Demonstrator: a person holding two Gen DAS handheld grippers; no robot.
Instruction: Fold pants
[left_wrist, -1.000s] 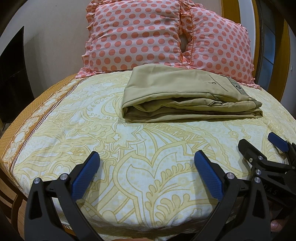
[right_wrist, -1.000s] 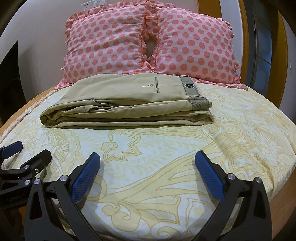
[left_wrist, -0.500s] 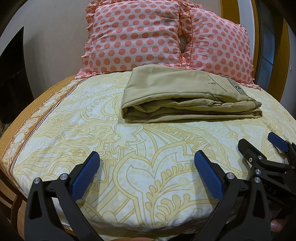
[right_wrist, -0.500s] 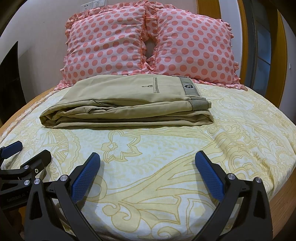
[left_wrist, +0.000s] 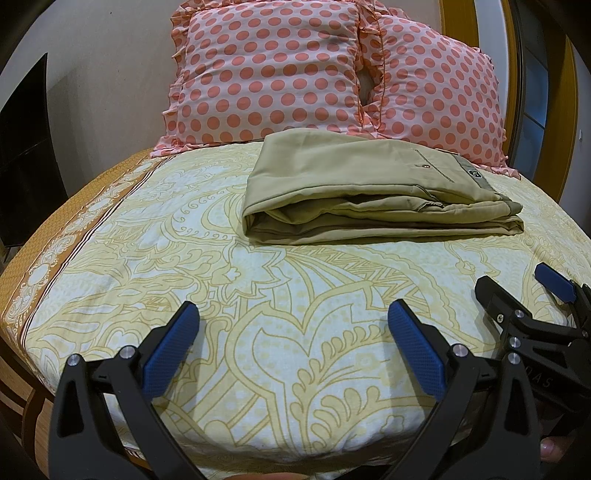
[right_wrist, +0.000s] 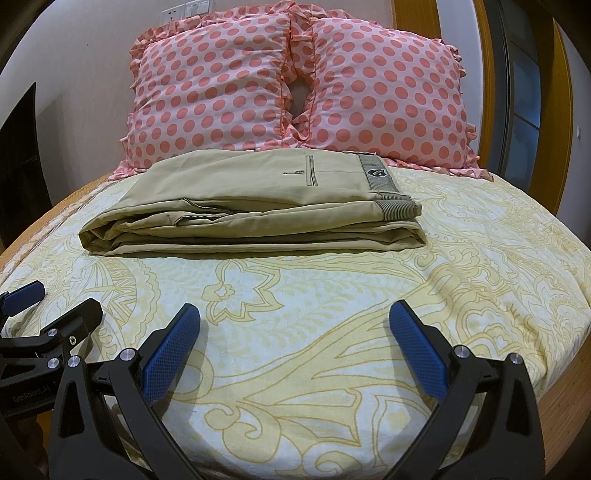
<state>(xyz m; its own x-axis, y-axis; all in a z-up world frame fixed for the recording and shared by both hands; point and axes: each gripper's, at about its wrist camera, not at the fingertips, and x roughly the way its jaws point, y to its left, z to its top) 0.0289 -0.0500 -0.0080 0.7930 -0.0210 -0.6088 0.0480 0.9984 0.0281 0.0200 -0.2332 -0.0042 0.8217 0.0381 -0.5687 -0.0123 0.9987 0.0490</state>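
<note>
Khaki pants (left_wrist: 369, 192) lie folded in a flat stack on the bed, in front of the pillows; they also show in the right wrist view (right_wrist: 255, 206), with the waistband at the right. My left gripper (left_wrist: 293, 332) is open and empty, held over the near part of the bed, well short of the pants. My right gripper (right_wrist: 293, 332) is open and empty too, beside the left one. The right gripper shows at the right edge of the left wrist view (left_wrist: 524, 295); the left gripper shows at the left edge of the right wrist view (right_wrist: 51, 306).
Two pink polka-dot pillows (left_wrist: 266, 74) (right_wrist: 388, 96) stand against the wall behind the pants. The bed has a yellow patterned sheet (left_wrist: 295, 295) with an orange border at the left. A wooden door frame (right_wrist: 561, 110) is on the right.
Both grippers have drifted very slightly; the pants sit a touch lower in both views. Nothing was taken hold of or let go.
</note>
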